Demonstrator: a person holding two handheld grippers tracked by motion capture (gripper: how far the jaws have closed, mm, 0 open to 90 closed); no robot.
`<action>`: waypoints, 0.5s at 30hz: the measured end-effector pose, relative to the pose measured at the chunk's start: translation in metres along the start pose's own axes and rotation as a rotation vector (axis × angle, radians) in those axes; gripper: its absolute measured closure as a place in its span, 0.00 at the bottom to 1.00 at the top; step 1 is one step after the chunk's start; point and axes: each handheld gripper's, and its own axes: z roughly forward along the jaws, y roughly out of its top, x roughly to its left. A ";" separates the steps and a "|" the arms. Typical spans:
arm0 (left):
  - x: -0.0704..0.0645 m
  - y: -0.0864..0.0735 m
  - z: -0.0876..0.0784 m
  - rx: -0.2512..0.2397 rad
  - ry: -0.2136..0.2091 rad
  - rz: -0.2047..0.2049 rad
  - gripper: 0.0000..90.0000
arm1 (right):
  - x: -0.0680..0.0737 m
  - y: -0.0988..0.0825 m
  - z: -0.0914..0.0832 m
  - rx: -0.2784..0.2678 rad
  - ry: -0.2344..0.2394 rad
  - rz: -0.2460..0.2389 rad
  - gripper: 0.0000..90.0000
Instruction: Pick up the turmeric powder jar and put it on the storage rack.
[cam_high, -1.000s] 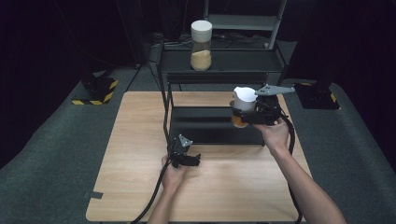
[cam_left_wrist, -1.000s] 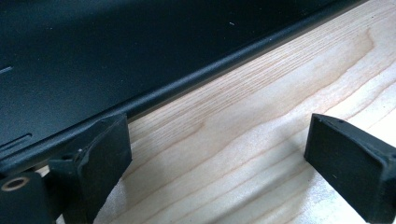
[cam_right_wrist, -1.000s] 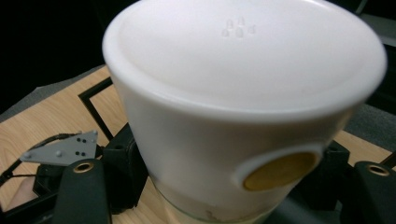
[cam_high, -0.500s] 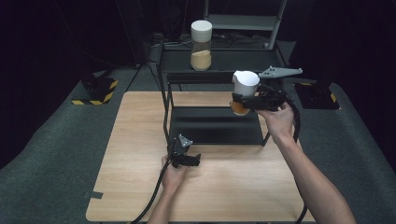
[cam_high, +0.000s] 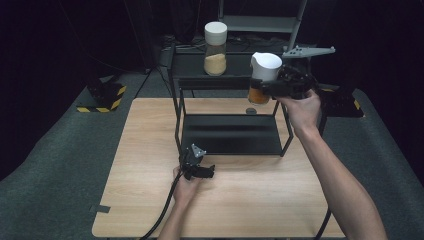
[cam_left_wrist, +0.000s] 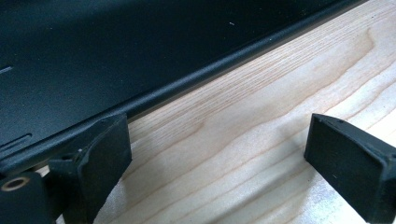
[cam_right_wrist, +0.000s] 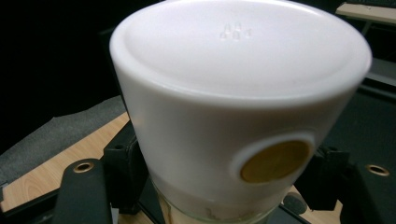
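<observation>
Gripping white-lidded jar (cam_high: 264, 76), right gripper (cam_high: 280, 87) raised, left gripper (cam_high: 199, 167) resting on table (cam_high: 150, 130)

Second jar (cam_high: 215, 48) occupies rack top's (cam_high: 235, 64) left.

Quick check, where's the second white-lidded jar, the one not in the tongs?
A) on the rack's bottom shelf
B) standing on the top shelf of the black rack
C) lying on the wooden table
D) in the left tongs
B: the second jar stands upright on the top shelf of the black rack, while the right tongs grip the other jar in the air and the left tongs are open, with nothing between them.
</observation>
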 end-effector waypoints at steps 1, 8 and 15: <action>0.000 0.000 0.000 0.000 0.000 0.000 0.08 | 0.000 0.004 0.000 0.002 -0.001 -0.001 0.33; 0.000 0.000 0.000 0.000 0.000 0.000 0.08 | -0.005 0.028 0.006 0.017 -0.008 0.002 0.33; 0.000 0.000 0.000 0.002 0.000 0.004 0.08 | -0.001 0.045 0.015 0.022 -0.065 0.001 0.33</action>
